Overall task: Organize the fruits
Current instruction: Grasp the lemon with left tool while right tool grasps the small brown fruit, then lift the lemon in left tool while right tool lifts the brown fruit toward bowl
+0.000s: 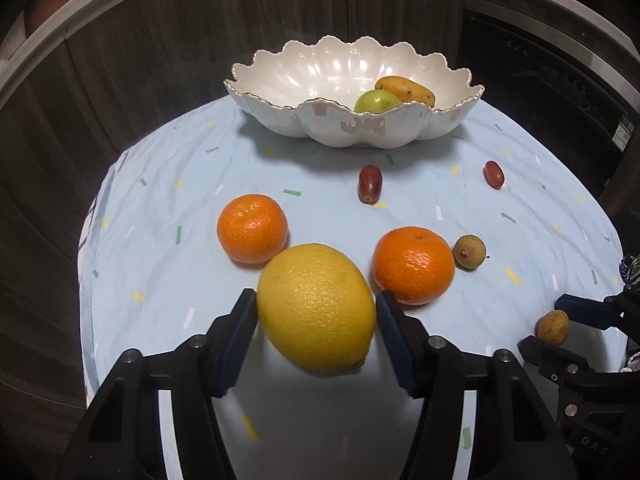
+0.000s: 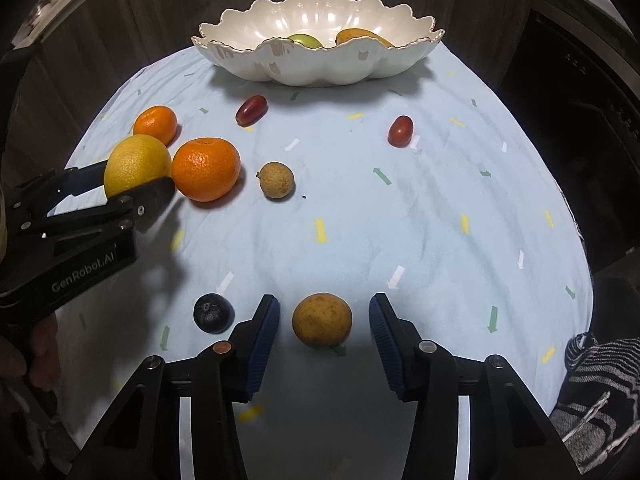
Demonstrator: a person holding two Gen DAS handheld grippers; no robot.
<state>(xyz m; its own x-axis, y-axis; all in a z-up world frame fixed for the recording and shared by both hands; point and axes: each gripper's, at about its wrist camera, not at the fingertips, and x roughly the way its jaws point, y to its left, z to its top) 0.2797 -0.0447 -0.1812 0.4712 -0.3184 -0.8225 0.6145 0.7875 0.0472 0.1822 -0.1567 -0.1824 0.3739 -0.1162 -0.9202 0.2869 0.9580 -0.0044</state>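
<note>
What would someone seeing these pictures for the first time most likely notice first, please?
Probably the big yellow citrus fruit gripped between the fingers of the left gripper, near two oranges on the pale blue cloth. Next, the scalloped white bowl at the far edge, already holding a green fruit and a mango. The right gripper stands open around a small brownish round fruit.

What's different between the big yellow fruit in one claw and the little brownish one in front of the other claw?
The large yellow citrus fruit is far bigger than the small tan speckled round fruit. The citrus fills the left gripper, both pads at its sides; the tan fruit sits between the right gripper's open fingers with gaps either side. The citrus skin is dimpled, the tan fruit's speckled. Both are outside the white scalloped bowl.
</note>
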